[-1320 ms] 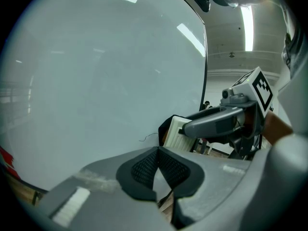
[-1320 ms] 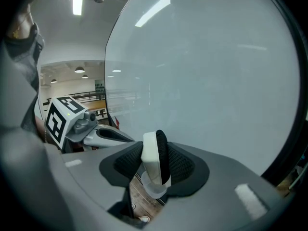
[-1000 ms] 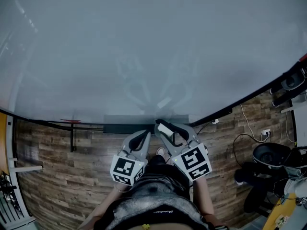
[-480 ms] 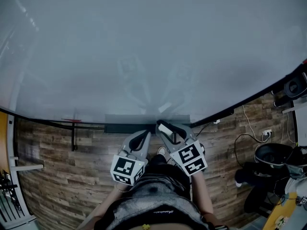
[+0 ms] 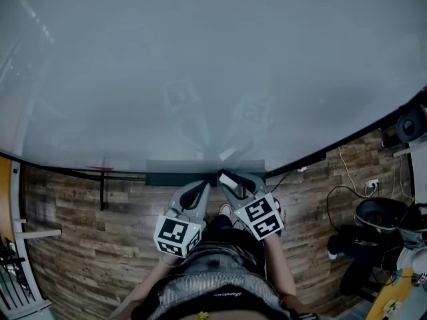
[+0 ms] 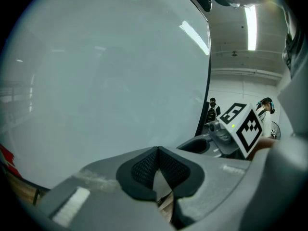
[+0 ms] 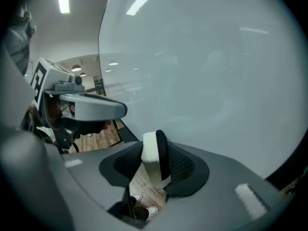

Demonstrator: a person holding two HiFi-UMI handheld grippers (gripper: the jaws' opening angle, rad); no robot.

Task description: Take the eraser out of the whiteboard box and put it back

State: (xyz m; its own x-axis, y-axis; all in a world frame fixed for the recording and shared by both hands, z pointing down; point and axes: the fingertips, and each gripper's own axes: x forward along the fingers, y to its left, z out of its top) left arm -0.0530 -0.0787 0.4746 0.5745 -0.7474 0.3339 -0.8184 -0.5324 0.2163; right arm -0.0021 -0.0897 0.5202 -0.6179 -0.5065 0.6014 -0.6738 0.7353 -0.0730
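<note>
Nearest, the person's grey-clad torso (image 5: 207, 289) fills the bottom middle of the head view, and both forearms reach forward over the wood-plank floor (image 5: 73, 225). The left gripper (image 5: 203, 187) lies just left of centre with the left marker cube (image 5: 177, 235) at its near end. In the left gripper view its 2 black ribbed pads (image 6: 144, 166) meet at the tips, with nothing between them. Just to its right is the right gripper (image 5: 227, 177), with the right marker cube (image 5: 259, 217) at its near end. Its jaws stand partly apart, clamped on the eraser (image 7: 155, 158), a white block with a black felt face held on edge between the 2 pads. In the head view the eraser sits at the near edge of the grey whiteboard box (image 5: 173, 167), right of the box's middle. I cannot tell whether the eraser touches the box. The box runs along the bottom edge of the large pale whiteboard (image 5: 213, 65), which fills the far part of every view. Off to the right, white cables (image 5: 340, 179) trail across the floor.
</note>
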